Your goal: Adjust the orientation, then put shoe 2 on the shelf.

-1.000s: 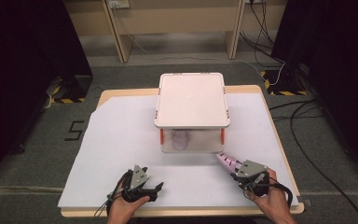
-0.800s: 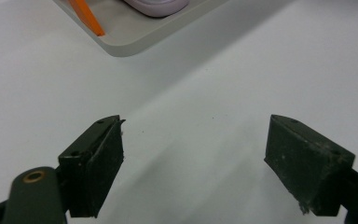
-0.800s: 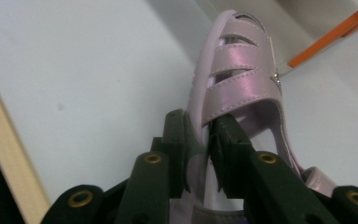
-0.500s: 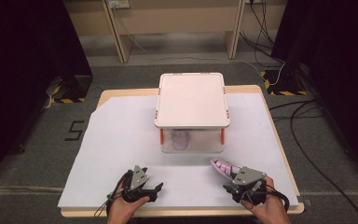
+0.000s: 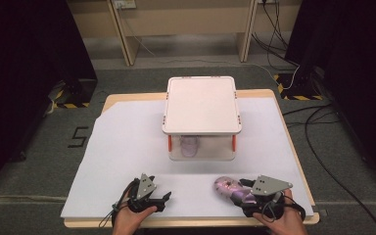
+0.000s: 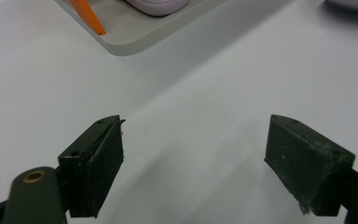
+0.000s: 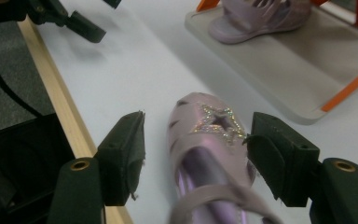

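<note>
Left hand: lower left of centre in the high view, at the near edge of the wooden tabletop, which is covered by a white paper sheet.
Left gripper: black, with a grey three-cornered plate on top; rests low on the sheet. In the left gripper view the fingers stand wide apart with bare white sheet between them; nothing held.
White two-level plastic rack with orange posts: centre of the high view, on the sheet. Flat white top shelf; lower shelf carries one pale lilac child's sandal, seen under the front edge.
Loose lilac child's sandal with a glitter star on the toe: lower right of centre in the high view, lying on the sheet in front of the rack, toe pointing left.
Right gripper: lower right of the high view, held by the right hand. Fingers open, one on each side of the star sandal; a gap shows on both sides, so no grip on it.
Surroundings: grey floor, black cables at upper right, yellow-black tape marks.
</note>
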Available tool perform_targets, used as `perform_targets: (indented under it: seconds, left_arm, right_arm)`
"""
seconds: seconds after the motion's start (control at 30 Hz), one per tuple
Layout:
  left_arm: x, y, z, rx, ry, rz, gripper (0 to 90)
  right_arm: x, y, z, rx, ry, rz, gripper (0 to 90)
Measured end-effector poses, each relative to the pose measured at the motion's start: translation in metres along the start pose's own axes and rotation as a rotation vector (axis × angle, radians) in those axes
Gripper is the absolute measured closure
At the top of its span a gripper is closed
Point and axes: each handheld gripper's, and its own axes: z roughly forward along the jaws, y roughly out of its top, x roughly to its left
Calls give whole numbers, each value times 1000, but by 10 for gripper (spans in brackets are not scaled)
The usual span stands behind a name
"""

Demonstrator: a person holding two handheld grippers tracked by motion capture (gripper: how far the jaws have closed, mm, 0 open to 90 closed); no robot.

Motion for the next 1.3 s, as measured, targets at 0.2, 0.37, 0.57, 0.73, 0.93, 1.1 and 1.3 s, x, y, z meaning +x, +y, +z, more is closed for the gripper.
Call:
perform_targets:
  seconds: [0.2, 0.37, 0.57, 0.73, 0.93, 1.1, 1.3]
  left_arm:
    - [0, 0, 0, -3, 0, -3, 190]
    - [0, 0, 1, 3, -3, 1, 189]
    - [1, 0, 0, -4, -2, -8, 189]
    - [1, 0, 0, -5, -2, -8, 190]
    - [0, 1, 2, 0, -5, -4, 189]
    - [0, 0, 1, 0, -6, -5, 189]
    - [0, -1, 1, 3, -1, -1, 189]
  right_arm:
    - [-19, -10, -19, -42, -34, 25, 374]
    - [-30, -20, -28, -40, -53, 34, 377]
    - [-28, -27, -25, 3, -39, 8, 376]
    - [-24, -32, -22, 31, -26, -20, 377]
    - [-23, -39, -17, 78, -17, -59, 379]
    - [-17, -38, -10, 102, -8, -102, 384]
    - [-7, -34, 0, 101, -10, -147, 427]
